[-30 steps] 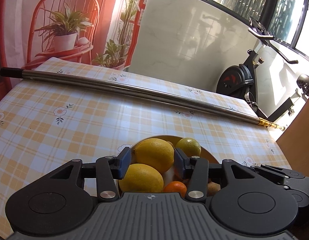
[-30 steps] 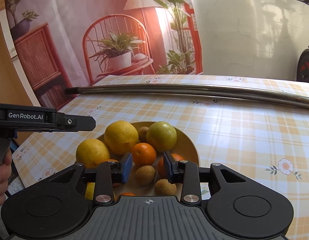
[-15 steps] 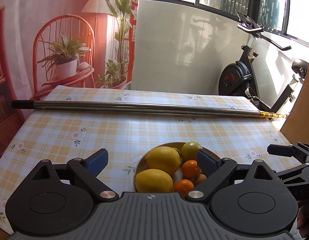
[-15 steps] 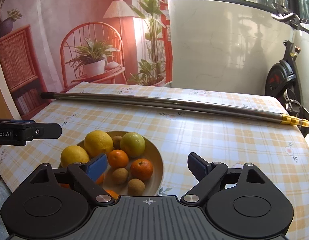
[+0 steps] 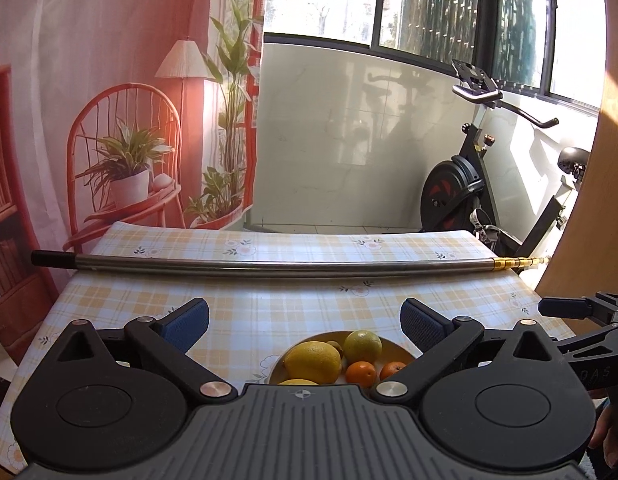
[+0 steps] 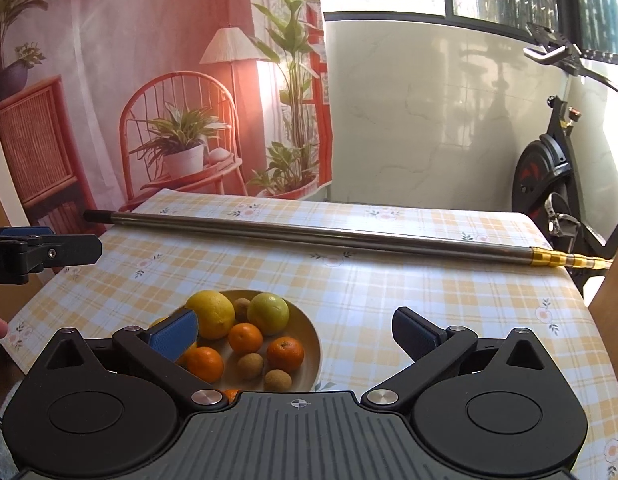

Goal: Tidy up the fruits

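Observation:
A tan bowl [image 6: 309, 344] on the checked tablecloth holds a yellow lemon [image 6: 211, 314], a green-yellow citrus [image 6: 268, 313], several mandarins [image 6: 285, 354] and small brown fruits [image 6: 250, 365]. The bowl also shows in the left wrist view [image 5: 401, 350], with a lemon [image 5: 312, 362] and mandarins [image 5: 361, 373]. My left gripper [image 5: 305, 320] is open and empty, held above and behind the bowl. My right gripper [image 6: 295, 332] is open and empty, above the bowl's right side.
A long metal pole [image 6: 317, 238] with a gold tip lies across the table beyond the bowl. An exercise bike [image 5: 469, 196] stands at the far right, off the table. The other gripper shows at the left edge of the right wrist view [image 6: 41, 254].
Both grippers opened wide and pulled back and up from the bowl. The left had been closed around a lemon, which now lies in the bowl.

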`<state>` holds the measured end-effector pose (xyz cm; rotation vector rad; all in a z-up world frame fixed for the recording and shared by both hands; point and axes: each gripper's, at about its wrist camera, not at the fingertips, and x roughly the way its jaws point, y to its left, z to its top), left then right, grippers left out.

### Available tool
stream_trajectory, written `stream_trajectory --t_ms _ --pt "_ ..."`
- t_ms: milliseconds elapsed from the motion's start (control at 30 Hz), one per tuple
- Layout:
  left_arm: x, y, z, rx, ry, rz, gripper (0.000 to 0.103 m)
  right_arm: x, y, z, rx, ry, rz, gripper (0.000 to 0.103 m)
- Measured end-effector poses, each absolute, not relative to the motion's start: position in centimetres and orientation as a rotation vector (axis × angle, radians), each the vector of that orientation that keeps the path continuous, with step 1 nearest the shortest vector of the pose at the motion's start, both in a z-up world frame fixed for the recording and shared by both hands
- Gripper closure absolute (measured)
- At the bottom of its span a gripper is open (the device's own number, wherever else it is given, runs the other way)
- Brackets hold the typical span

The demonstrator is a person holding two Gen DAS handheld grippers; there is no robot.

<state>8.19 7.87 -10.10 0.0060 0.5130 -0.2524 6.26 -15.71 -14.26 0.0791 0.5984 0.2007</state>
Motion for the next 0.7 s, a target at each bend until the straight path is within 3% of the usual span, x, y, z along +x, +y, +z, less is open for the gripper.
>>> stream_trajectory --t_ms 700 --pt "3.8 5.9 -1.6 -0.025 0.266 -0.333 0.000 1.7 -21.3 -4.5 0.133 0.345 0.102 0.000"
